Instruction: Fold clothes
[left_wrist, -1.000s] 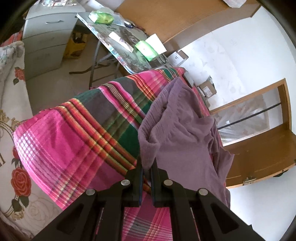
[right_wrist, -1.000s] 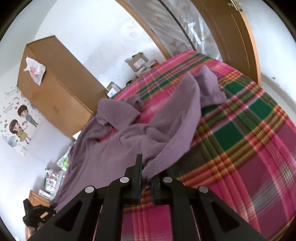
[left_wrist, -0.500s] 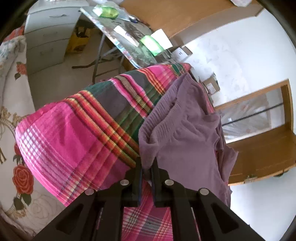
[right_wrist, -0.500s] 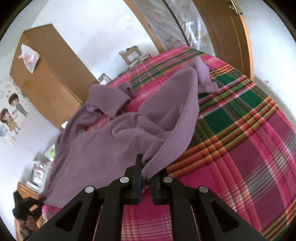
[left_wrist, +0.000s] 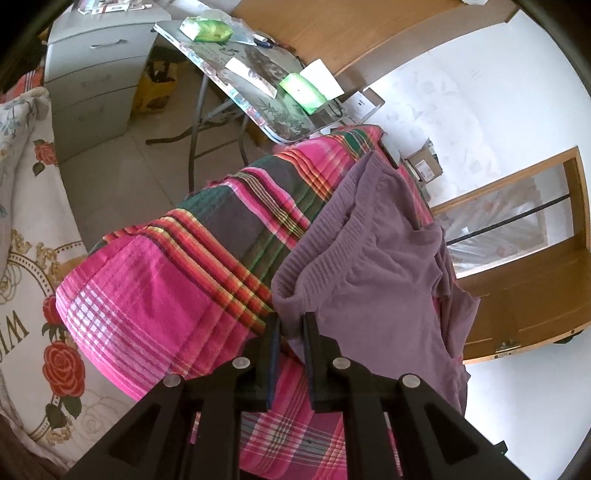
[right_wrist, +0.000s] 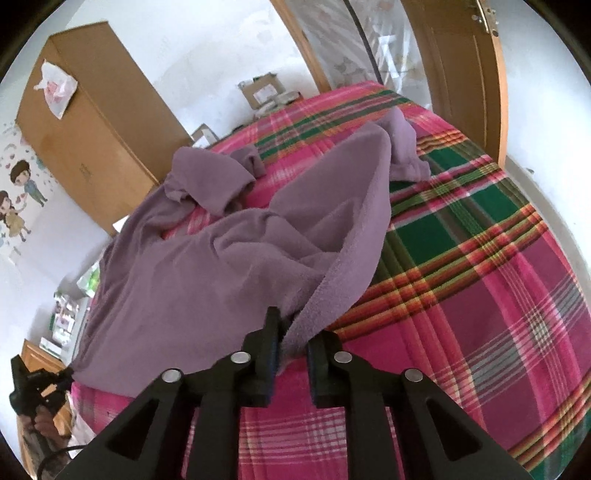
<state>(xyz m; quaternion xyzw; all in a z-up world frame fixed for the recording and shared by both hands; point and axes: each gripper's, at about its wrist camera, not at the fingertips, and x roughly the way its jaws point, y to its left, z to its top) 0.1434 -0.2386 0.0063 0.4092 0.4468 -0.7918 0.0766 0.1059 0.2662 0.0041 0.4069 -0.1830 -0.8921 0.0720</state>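
A purple garment (left_wrist: 369, 266) with a ribbed elastic band lies rumpled on a bed under a pink, green and orange plaid cover (left_wrist: 166, 295). My left gripper (left_wrist: 291, 325) is shut on a corner of the ribbed band, at the near edge of the cloth. In the right wrist view the same purple garment (right_wrist: 221, 258) spreads across the plaid cover (right_wrist: 480, 295), and my right gripper (right_wrist: 293, 332) is shut on a thick folded edge of it. A hand holds the left gripper (right_wrist: 62, 376) at the garment's far left corner.
A folding table (left_wrist: 258, 107) with green packets stands beyond the bed, next to a grey drawer unit (left_wrist: 96, 74). A wooden wardrobe (right_wrist: 92, 122) and a wooden door (right_wrist: 461, 74) line the walls. Floral bedding (left_wrist: 26, 258) lies at the left. Cardboard boxes (right_wrist: 262, 88) sit behind the bed.
Both grippers keep their hold. The right wrist view has swung and the garment now lies wider and flatter between the two grippers. The left wrist view has shifted only slightly.
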